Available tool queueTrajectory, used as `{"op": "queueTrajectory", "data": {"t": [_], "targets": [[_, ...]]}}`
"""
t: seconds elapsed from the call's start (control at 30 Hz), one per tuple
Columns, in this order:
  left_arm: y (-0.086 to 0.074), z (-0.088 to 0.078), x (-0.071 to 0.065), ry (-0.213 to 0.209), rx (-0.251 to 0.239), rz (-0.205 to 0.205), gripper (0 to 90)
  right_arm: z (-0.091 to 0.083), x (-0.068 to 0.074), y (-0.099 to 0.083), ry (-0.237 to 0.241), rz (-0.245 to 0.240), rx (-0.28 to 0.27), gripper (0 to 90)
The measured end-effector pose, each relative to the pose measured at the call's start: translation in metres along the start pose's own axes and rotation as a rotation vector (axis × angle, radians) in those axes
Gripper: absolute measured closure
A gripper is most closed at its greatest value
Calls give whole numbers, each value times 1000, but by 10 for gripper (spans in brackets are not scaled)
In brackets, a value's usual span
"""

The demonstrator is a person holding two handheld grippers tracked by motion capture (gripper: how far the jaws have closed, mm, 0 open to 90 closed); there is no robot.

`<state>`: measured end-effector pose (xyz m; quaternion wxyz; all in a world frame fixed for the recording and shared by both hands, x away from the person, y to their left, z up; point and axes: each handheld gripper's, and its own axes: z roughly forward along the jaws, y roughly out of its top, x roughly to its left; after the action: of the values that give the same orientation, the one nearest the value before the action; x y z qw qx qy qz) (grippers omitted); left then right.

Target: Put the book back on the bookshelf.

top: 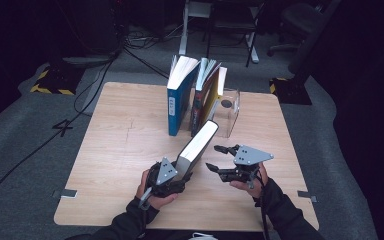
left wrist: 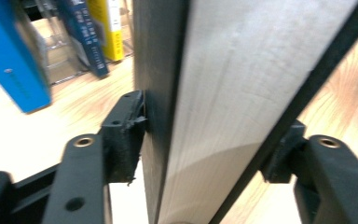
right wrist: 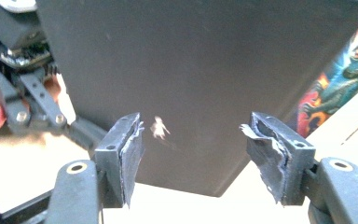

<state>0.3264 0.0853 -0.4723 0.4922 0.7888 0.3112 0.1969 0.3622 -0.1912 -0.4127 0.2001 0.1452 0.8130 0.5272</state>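
Near, left: my left gripper, jaws clamped on the thick dark-covered book with pale page edges, which stands tilted on the light wooden table. Near, right: my right gripper, jaws apart, empty, just beside that book's cover. Far, centre: blue upright book, dark illustrated book, clear plastic bookend.

A "4" is marked on the grey floor left of the table. The blue book carries small white spine markings, too small to read. The yellow spine and the dark blue spine beside it carry lettering, blurred and illegible.
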Motion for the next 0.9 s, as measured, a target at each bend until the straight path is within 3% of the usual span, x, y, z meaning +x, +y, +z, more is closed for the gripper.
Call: {"op": "queueTrajectory", "data": {"t": [0.1,0.17,0.23,0.37,0.53,0.73,0.77,0.8,0.9], "targets": [[0,-2,15,-24,3,-37,468,-3,-4,-2,-9,10,1,366],[-2,-5,27,-33,13,-27,515,-5,-5,-5,-11,13,8,366],[-2,-7,34,-75,25,2,529,-7,-7,-8,-15,15,15,364],[-1,-8,35,-83,38,20,531,-9,-10,-15,-19,23,40,358],[-4,-15,38,-178,40,40,528,-6,-10,-25,-17,34,77,349],[-6,-22,31,-291,57,96,523,-8,-6,-28,39,27,85,335],[-6,-22,31,-291,57,96,522,-9,-5,-28,51,29,81,333],[-7,-23,27,-330,58,94,520,-11,-3,-27,59,22,75,333],[-6,-23,22,-370,66,116,516,-14,-1,-25,90,9,70,328]]}}
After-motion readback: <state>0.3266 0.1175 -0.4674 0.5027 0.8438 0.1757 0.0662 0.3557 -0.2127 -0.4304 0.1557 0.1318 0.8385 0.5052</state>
